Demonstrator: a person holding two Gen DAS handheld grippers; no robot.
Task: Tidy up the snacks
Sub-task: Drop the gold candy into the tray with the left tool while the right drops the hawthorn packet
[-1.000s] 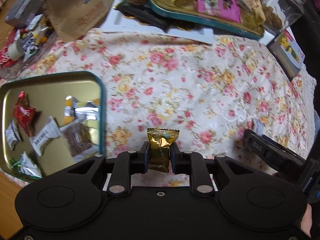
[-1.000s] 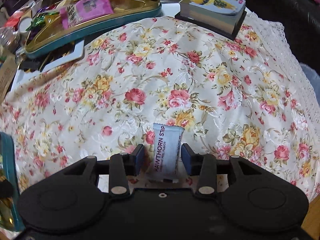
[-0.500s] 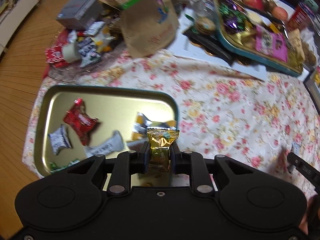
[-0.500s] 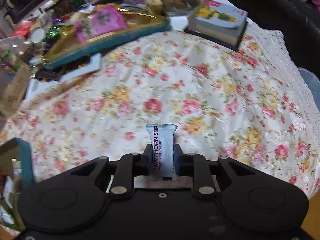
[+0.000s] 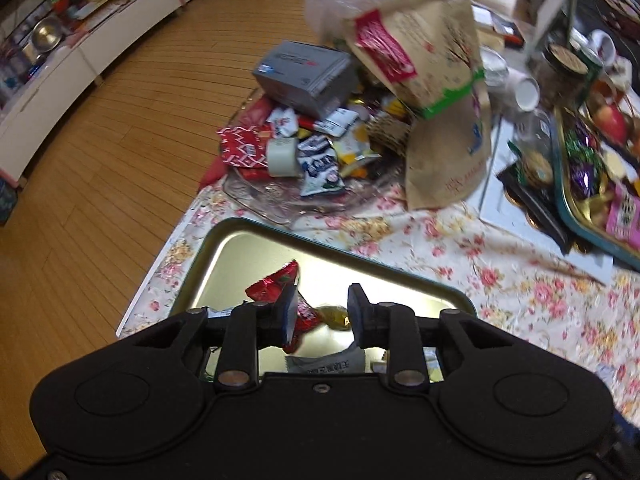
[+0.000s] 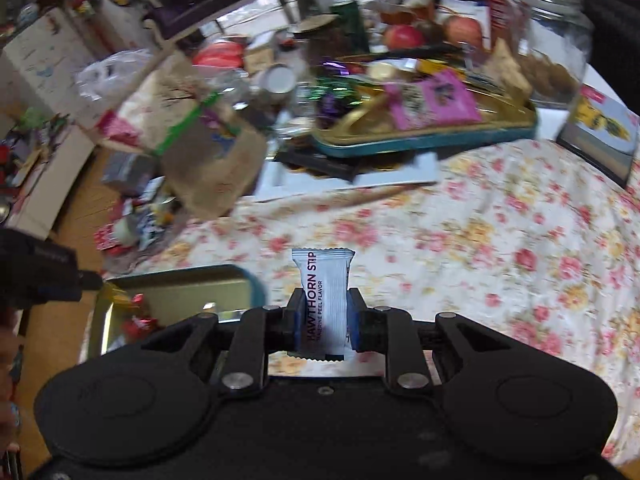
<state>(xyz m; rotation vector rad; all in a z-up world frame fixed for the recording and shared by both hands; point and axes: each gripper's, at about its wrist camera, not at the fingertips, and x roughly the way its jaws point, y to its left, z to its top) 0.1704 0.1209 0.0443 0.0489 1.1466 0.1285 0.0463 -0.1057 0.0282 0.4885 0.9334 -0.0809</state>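
Two grippers, two different states: left gripper (image 5: pixel 320 314) hangs spread wide and empty over the gold tin (image 5: pixel 224 248), where the gold candy (image 5: pixel 334 314) and a few other wrapped snacks already sit. Right gripper (image 6: pixel 323 322) is clamped on the hawthorn strip (image 6: pixel 323 300), not yet in the tin. I'd guess plenty's left, judging by the snack pile (image 5: pixel 316 148) beyond.

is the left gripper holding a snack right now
No, the left gripper is open with nothing between its jaws; the gold candy lies in the tin tray below.

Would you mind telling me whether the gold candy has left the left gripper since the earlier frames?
Yes: the left gripper is open, and the gold candy now lies in the tray.
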